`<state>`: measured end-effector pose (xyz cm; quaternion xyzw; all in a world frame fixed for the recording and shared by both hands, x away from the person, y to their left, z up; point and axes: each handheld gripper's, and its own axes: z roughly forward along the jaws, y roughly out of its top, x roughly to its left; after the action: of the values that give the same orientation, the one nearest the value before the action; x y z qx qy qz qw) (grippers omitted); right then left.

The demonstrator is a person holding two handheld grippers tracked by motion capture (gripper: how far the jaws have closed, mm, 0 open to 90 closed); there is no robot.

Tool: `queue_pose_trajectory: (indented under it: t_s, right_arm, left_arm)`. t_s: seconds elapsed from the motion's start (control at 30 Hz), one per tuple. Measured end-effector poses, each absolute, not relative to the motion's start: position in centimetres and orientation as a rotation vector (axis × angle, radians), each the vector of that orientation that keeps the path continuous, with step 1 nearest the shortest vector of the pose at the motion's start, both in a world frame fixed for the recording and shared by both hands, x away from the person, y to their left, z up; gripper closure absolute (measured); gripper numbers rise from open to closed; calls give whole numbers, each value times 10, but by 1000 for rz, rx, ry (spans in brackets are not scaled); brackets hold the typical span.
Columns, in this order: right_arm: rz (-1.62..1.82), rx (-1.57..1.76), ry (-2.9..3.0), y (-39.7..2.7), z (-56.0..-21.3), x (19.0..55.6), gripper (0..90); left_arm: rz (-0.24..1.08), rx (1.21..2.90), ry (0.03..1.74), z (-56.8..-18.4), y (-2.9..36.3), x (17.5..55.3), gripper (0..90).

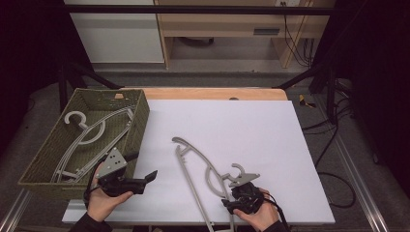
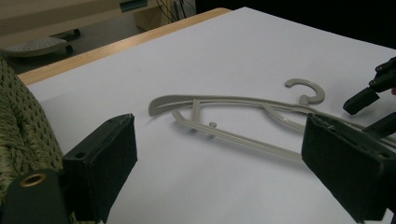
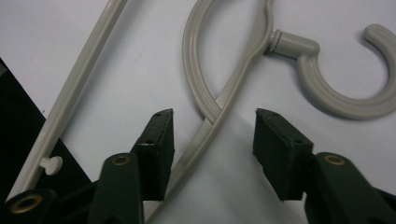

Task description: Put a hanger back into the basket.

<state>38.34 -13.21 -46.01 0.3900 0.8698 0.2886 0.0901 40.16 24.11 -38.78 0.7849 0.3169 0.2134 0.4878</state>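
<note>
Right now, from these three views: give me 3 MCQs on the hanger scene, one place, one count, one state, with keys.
1. Where does the free grey hanger lie?
A. in the basket
B. on the white sheet
C. on the floor

2. How many hangers are in the woven basket?
A. one
B. three
C. none

3. How does the right gripper stand?
A. jaws apart, astride the hanger's arm near the hook
B. shut on the hook
C. lifted well above the sheet

Key: 1 B, the high view shows it flat on the white sheet. 2 A, a single hanger in the basket is visible. 3 A, the right gripper view shows gaps between pads and arm.
</note>
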Motion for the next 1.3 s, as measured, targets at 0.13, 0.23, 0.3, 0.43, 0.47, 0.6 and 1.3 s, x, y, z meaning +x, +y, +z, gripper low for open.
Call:
queue_pose_trajectory:
  t_s: [0.13,0.23,0.3,0.43,0.47,0.6,1.3]
  right_arm:
    - [835,1150,2606,-128,-464,383,585]
    - [815,1106,2601,-127,-464,384,612]
    - [801,1105,2603,-127,-464,383,664]
    - [793,1161,2598,-126,-462,383,680]
    - [806,1191,2593,-126,-462,383,686]
    - [813,1228,2579,-130,-461,386,709]
    - [765,1254,2524,-136,-462,392,743]
  left_arm:
    - [520,1909,772,-387,241,401,103]
    - [523,1905,774,-387,242,402,105]
    - [522,1906,776,-387,241,402,105]
    - [519,1913,776,-388,241,402,107]
    - [519,1915,777,-389,241,402,107]
    - [515,1916,779,-390,240,403,108]
    - [516,1925,775,-391,238,402,110]
